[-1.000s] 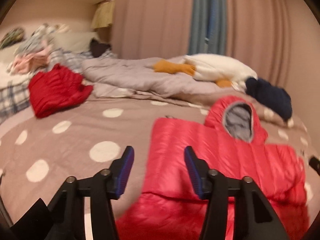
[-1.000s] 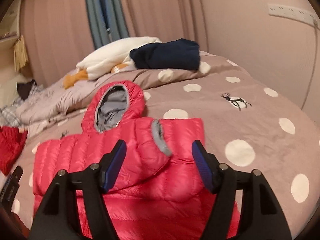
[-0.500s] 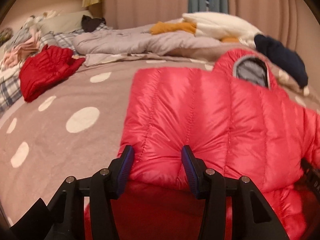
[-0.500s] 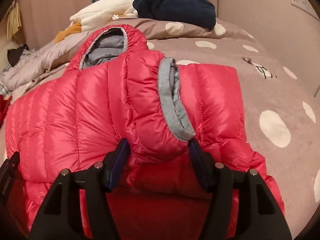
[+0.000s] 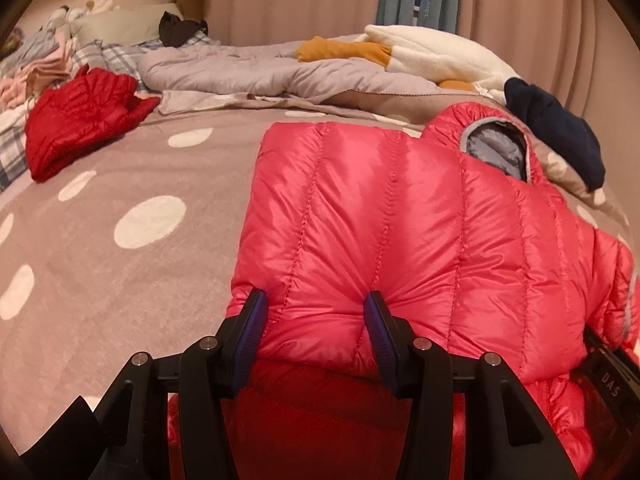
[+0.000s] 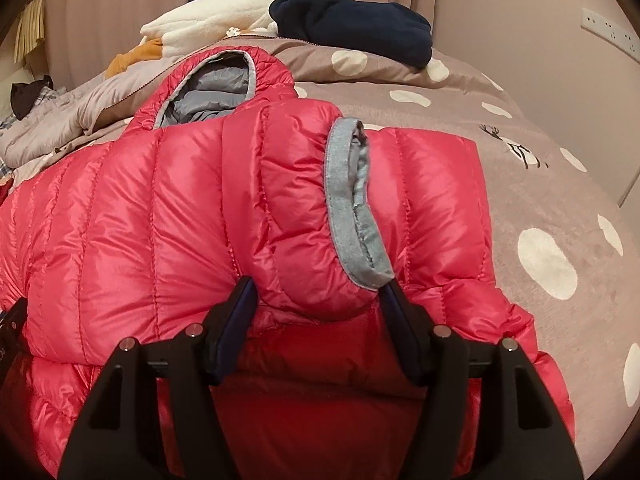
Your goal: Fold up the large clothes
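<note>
A shiny red down jacket (image 5: 400, 220) lies on the dotted bed cover (image 5: 100, 280), its grey-lined hood (image 5: 496, 148) toward the far side. One side is folded over the body. My left gripper (image 5: 314, 312) straddles the near edge of that fold; its jaws stand apart with puffy fabric bulging between them. In the right wrist view the jacket (image 6: 140, 220) has a sleeve folded across it, ending in a grey cuff (image 6: 348, 208). My right gripper (image 6: 320, 300) straddles the sleeve end, and its jaws are opening with the sleeve between them.
A folded darker red jacket (image 5: 80, 120) lies at the left of the bed. At the back are a grey quilt (image 5: 240, 72), a white and orange plush (image 5: 432, 52) and a navy garment (image 6: 352, 24). More clothes (image 5: 36, 64) are heaped far left. A wall (image 6: 560, 60) borders the bed's right side.
Both grippers have come down and tilted toward the jacket. Their fingers were above it before and now sit over its near folded edge and the sleeve end.
</note>
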